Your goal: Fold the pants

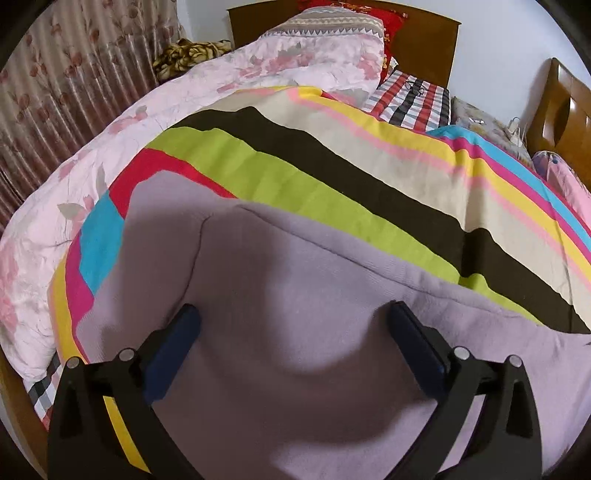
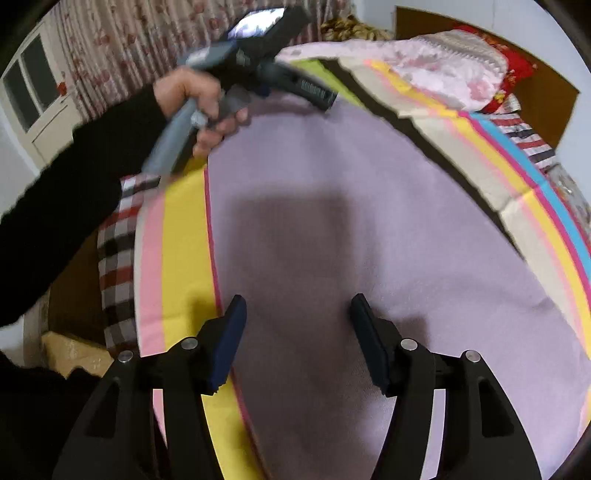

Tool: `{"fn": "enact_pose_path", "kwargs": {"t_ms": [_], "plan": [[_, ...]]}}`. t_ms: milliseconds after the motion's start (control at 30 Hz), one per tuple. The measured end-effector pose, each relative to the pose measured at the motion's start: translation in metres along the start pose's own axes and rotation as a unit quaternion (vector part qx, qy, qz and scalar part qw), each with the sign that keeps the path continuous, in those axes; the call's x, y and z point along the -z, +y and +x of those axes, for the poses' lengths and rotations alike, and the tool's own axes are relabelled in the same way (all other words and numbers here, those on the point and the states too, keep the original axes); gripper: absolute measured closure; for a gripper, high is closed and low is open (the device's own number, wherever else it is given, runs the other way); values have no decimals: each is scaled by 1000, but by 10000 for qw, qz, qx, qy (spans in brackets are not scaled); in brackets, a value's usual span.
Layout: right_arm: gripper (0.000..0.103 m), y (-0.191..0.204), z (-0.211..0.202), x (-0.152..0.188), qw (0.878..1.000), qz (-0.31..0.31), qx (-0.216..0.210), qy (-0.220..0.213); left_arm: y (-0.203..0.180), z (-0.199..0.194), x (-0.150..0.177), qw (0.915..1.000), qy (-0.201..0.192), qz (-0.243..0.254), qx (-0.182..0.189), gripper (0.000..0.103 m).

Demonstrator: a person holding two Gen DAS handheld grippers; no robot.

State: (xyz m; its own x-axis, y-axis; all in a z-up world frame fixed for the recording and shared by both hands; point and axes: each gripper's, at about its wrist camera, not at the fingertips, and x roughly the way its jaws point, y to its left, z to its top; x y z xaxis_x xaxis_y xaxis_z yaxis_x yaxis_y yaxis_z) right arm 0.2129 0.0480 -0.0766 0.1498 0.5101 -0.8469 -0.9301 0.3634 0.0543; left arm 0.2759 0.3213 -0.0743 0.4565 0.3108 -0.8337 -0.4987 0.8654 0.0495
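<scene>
A multicoloured striped cotton sheet (image 1: 354,155) covered the bed, beside a pink floral quilt (image 1: 122,122). A red embroidered pillow (image 1: 391,18) leaned against the brown wooden headboard (image 1: 428,40). Pink flowered curtains (image 2: 155,40) hung behind, near a white panelled door (image 2: 40,107).
</scene>
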Motion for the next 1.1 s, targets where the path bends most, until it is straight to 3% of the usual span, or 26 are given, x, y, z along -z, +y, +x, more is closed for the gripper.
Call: {"fn": "enact_pose_path", "kwargs": {"t_ms": [100,133,200,233,367,433,467,533,633,700,733,800,833,900,933,1000,1100], "plan": [[43,11,-1,-16,9979,199,-314,-537,-1,0,1,10000,-58,22,-65,1],[42,18,9,-22,9982,139,-260,-530,-2,0,3,9999,-99,48,-103,1],[38,30,39,-21,9999,-57,132,-12,-1,0,2,9998,-130,62,-124,1],[36,41,38,-16,9988,-337,338,-83,-1,0,3,9998,-135,70,-126,1],[39,50,8,1,9987,-501,-53,15,-2,-8,3,9997,-152,92,-178,1],[38,32,-23,16,9993,-188,116,-286,-11,-33,7,9975,-262,61,-649,2],[32,18,-38,22,9987,62,241,-449,-22,-55,12,9955,-567,111,-751,2],[25,-20,-75,49,9926,723,634,-748,-49,-94,24,9933,-1036,284,-431,2],[25,-61,-107,91,9777,1432,1320,-788,-120,-129,49,9873,-1137,899,647,2],[25,-84,-127,122,9624,1862,1816,-789,-187,-137,72,9701,-958,1665,1485,2],[25,-99,-140,141,9527,2160,1976,-821,-209,-136,80,9632,-900,1940,1629,2],[19,-121,-154,167,9364,2512,2332,-749,-266,-130,101,9457,-810,2623,1739,2],[18,-132,-158,186,9264,2654,2621,-513,-283,-124,106,9422,-724,2765,1749,2],[18,-149,-156,230,9104,2989,2857,175,-303,-109,113,9439,-485,2791,1696,2],[14,-153,-158,247,9087,3119,2765,210,-311,-97,115,9466,-275,2747,1664,1],[13,-152,-179,283,9086,3493,2276,-254,-306,-91,110,9512,-212,2415,1908,1],[13,-135,-200,310,9086,3414,2386,-302,-305,-91,110,9510,-214,2428,1902,1]]}}
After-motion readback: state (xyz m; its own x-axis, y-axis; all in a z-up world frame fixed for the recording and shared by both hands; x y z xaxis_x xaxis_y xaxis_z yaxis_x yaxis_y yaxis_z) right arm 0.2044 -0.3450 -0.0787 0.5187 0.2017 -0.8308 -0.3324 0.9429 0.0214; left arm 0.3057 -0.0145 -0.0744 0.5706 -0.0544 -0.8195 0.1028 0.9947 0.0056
